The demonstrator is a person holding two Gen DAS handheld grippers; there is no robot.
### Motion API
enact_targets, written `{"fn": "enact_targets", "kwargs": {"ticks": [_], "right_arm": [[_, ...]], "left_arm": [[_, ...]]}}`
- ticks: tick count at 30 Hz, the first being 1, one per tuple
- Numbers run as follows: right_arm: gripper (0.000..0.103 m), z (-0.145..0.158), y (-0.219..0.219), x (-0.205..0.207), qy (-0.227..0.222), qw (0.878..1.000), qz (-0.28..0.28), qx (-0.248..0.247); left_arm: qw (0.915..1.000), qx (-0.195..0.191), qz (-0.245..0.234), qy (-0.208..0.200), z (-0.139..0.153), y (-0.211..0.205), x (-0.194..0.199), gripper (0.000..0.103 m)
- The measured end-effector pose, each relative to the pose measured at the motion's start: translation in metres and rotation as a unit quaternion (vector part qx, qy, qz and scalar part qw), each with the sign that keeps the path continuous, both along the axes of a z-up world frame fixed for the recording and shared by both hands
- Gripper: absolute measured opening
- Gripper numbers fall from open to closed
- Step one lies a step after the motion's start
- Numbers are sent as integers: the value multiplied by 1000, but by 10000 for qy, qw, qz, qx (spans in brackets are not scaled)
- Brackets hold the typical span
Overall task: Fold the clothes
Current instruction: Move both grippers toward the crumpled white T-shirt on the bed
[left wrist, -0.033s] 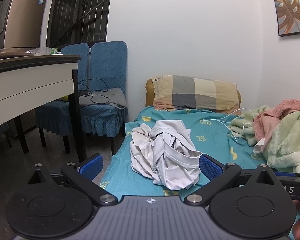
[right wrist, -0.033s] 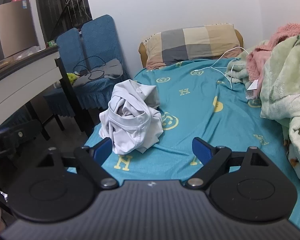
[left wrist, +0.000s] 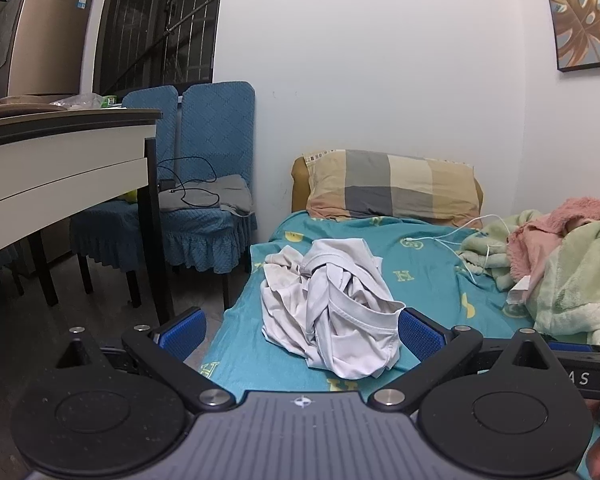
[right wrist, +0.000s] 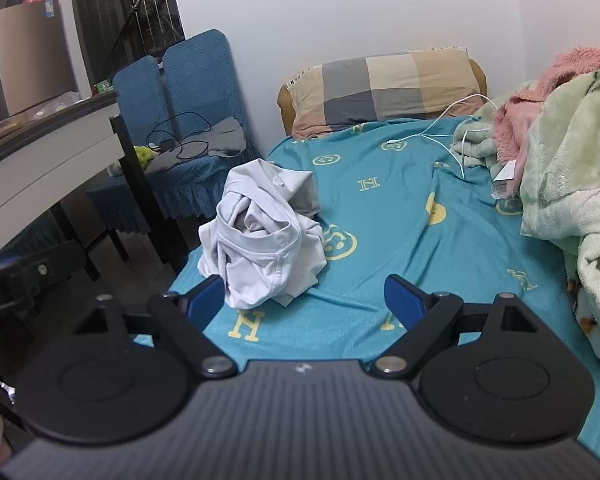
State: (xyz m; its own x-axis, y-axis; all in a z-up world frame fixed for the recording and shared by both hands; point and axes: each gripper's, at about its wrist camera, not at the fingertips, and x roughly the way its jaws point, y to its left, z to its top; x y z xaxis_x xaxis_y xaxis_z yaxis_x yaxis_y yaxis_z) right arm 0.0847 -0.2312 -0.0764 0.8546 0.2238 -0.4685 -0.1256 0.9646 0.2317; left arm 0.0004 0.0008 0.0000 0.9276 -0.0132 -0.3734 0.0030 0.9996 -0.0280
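Your pale grey garment (left wrist: 332,312) lies in a crumpled heap on the teal bedsheet (right wrist: 440,264), close to the bed's left edge and nearer its foot than the checked pillow (left wrist: 392,190) at the head. No flat panel, squared edge or stacked fold shows; a stitched hem or waistband loops over the top of the bundle. It is not folded, so the spreading and the folds all remain, as far as these views show.

Your left gripper (left wrist: 302,332) hangs short of the heap with its fingers spread wide and nothing between them; the right-hand pad sits just beside the heap's near edge, contact uncertain. Your right gripper (right wrist: 304,300) is likewise wide apart and empty over bare sheet at the foot end.

Blankets (right wrist: 572,168) crowd the right edge, and a white cable (right wrist: 448,136) trails near the head.
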Motion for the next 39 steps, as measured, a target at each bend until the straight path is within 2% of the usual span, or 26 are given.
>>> {"fn": "enact_targets", "kwargs": {"ticks": [3,5,9,14,18,26,39], "right_arm": [[88,2,-3,-1,-36,10000,-43,8],[88,3,-5,-2,-61,10000,-72,13],[88,5,-10,-4,-109,9999,-130,23],[88,6,-12,-8,-184,9995,-216,104],[88,10,-16,-13,-336,9989,-296,119],[88,11,-21,-14,-358,9979,-467,288],[88,9,-21,-18,-476,9972,-575,92]], "left_arm": [[10000,-53,-20,-11,1,6,1,103],[9998,-124,-16,154,0,10,7,103],[9998,-159,47,92,-1,7,3,103],[9991,-397,20,137,-6,11,2,103],[9993,-327,65,165,-10,8,5,103],[9994,-297,49,185,-13,5,3,103],[9994,-174,-78,278,-17,1,0,103]]}}
